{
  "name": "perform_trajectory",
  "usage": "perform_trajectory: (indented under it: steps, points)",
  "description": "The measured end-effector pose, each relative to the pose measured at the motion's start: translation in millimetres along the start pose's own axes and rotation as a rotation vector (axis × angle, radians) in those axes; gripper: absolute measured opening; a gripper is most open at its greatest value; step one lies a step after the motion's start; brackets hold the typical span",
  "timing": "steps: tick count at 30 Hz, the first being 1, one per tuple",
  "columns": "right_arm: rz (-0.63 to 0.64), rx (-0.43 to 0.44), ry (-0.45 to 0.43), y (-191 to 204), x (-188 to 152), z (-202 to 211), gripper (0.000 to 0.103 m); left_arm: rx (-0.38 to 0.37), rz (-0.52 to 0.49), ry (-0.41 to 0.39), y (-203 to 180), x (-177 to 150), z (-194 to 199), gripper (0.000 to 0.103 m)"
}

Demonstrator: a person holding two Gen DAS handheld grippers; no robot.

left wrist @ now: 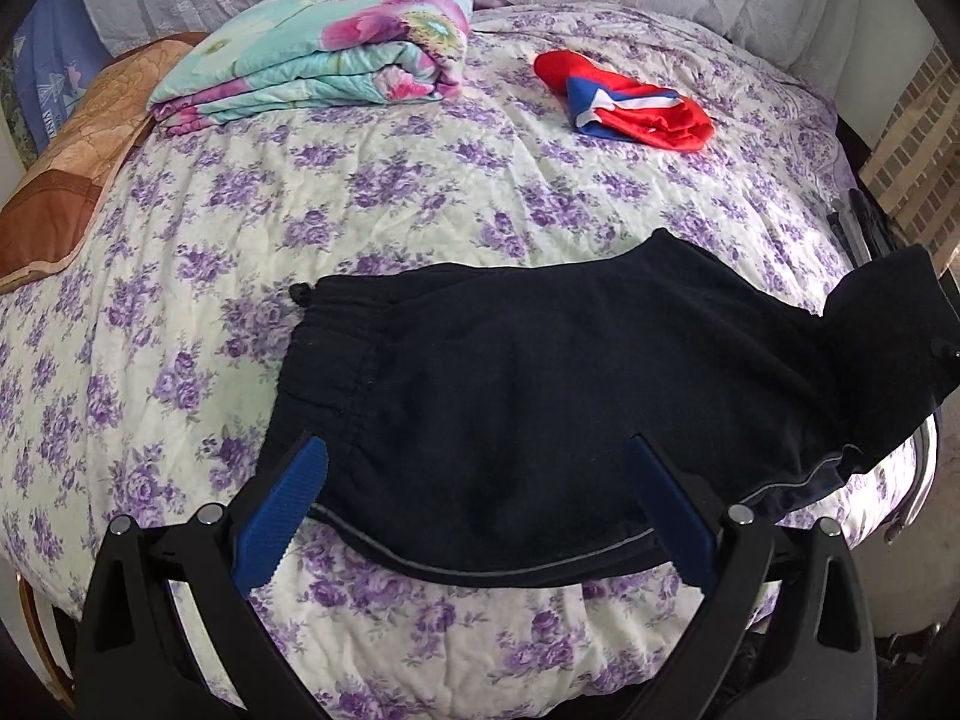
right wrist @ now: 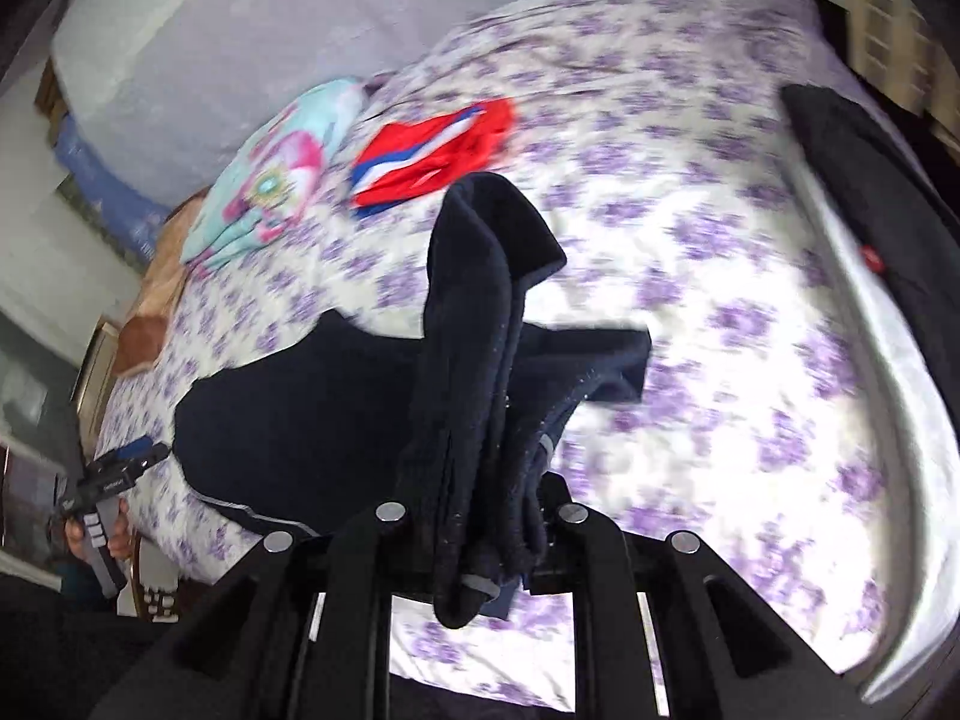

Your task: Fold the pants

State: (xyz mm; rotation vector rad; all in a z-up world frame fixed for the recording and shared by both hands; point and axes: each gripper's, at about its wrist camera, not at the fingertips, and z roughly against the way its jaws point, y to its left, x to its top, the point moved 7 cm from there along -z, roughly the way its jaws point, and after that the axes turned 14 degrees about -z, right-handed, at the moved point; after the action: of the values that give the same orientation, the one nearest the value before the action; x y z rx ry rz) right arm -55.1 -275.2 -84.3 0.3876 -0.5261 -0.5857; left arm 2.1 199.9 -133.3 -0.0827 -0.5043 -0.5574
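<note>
Right claw pinched on leg end of dark navy fleece pants, lifted; long axis runs left to waistband. Left claw wide open, empty, over near hem.

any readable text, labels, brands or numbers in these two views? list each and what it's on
None can be read.
Blue item at the bed's far left corner: white print cut off by the orange-brown quilted cloth, illegible.
Left gripper body, right wrist view: small white marking, too blurred.

matt fleecy cloth pants, quilted cotton bedspread
</note>
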Motion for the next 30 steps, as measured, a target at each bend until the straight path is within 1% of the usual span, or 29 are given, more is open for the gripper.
perform_trajectory:
  steps: [2, 3, 4, 5, 6, 7, 8, 9, 10, 11, 12, 14, 15, 17, 18, 20, 21, 23, 24, 25, 26, 27, 28, 30]
  points:
    - [-0.081, -0.087, -0.01, -56.7, -2.3, 5.5, 0.017, -0.016, -0.037, 0.005, -14.9, 9.8, -5.9, 0.097]
    - [-0.122, -0.135, -0.002, -84.7, -7.4, 1.9, 0.02, -0.019, -0.057, 0.007, -22.0, 14.1, -8.2, 0.097]
    - [-0.177, -0.195, 0.005, -114.7, -12.5, -2.0, 0.031, -0.02, -0.08, 0.01, -29.9, 18.8, -10.6, 0.097]
    - [-0.235, -0.274, 0.009, -145.6, -19.0, -6.3, 0.042, -0.019, -0.099, 0.017, -36.9, 22.7, -13.1, 0.097]
    - [-0.283, -0.345, 0.004, -167.7, -24.1, -7.2, 0.055, -0.014, -0.116, 0.025, -43.3, 26.1, -15.4, 0.097]
    - [-0.331, -0.384, -0.014, -184.7, -27.0, -4.9, 0.055, -0.008, -0.13, 0.032, -49.6, 29.6, -17.6, 0.097]
    - [-0.365, -0.379, -0.037, -189.5, -28.0, -1.8, 0.055, -0.006, -0.137, 0.038, -55.1, 32.3, -19.9, 0.097]
    - [-0.363, -0.342, -0.07, -184.5, -24.4, 2.2, 0.055, -0.007, -0.14, 0.047, -60.5, 34.2, -22.8, 0.097]
    - [-0.316, -0.305, -0.099, -171.8, -18.6, 4.1, 0.058, -0.011, -0.143, 0.056, -67.2, 36.1, -27.0, 0.097]
    - [-0.234, -0.267, -0.117, -151.1, -12.0, 2.2, 0.061, -0.019, -0.143, 0.071, -73.4, 37.1, -31.5, 0.097]
    - [-0.124, -0.22, -0.122, -122.8, -6.6, -4.3, 0.067, -0.026, -0.143, 0.087, -80.4, 37.2, -36.3, 0.097]
    - [0.113, -0.142, -0.092, -62.6, -1.5, -26.9, 0.068, -0.03, -0.153, 0.106, -97.6, 37.9, -44.5, 0.097]
    - [0.245, -0.129, -0.078, -31.5, -0.6, -41.6, 0.068, -0.035, -0.157, 0.108, -105.7, 38.3, -47.2, 0.097]
    - [0.456, -0.116, -0.047, 17.9, -3.4, -73.3, 0.068, -0.062, -0.161, 0.112, -127.1, 38.0, -53.5, 0.097]
    - [0.54, -0.099, -0.021, 38.5, -5.4, -90.8, 0.067, -0.075, -0.169, 0.113, -136.7, 36.8, -56.7, 0.097]
    - [0.668, -0.113, 0.013, 61.7, -5.0, -121.9, 0.066, -0.071, -0.191, 0.125, -156.0, 31.6, -67.8, 0.097]
    - [0.718, -0.121, 0.03, 67.7, -2.6, -137.7, 0.064, -0.069, -0.197, 0.146, -163.0, 25.9, -75.3, 0.097]
    - [0.775, -0.107, 0.102, 71.1, -3.7, -161.3, 0.056, -0.054, -0.212, 0.211, -173.6, 7.8, -93.4, 0.097]
    - [0.801, -0.108, 0.143, 70.1, -5.3, -171.3, 0.046, -0.034, -0.217, 0.24, -174.6, -1.1, -100.6, 0.097]
    - [0.819, -0.113, 0.187, 65.2, -6.4, -177.8, 0.018, -0.025, -0.208, 0.257, -174.1, -10.4, -106.3, 0.098]
    - [0.812, -0.095, 0.235, 63.3, -7.5, -180.0, 0.013, -0.024, -0.188, 0.251, -172.3, -15.1, -107.7, 0.098]
    - [0.786, -0.071, 0.257, 63.0, -2.6, -179.1, 0.01, -0.028, -0.163, 0.233, -170.2, -17.1, -106.1, 0.098]
    - [0.75, -0.056, 0.262, 62.2, 6.5, -176.7, 0.009, -0.03, -0.148, 0.226, -169.1, -17.8, -105.2, 0.098]
    - [0.62, -0.008, 0.275, 55.3, 34.1, -175.2, 0.009, -0.027, -0.135, 0.223, -168.7, -18.4, -105.6, 0.098]
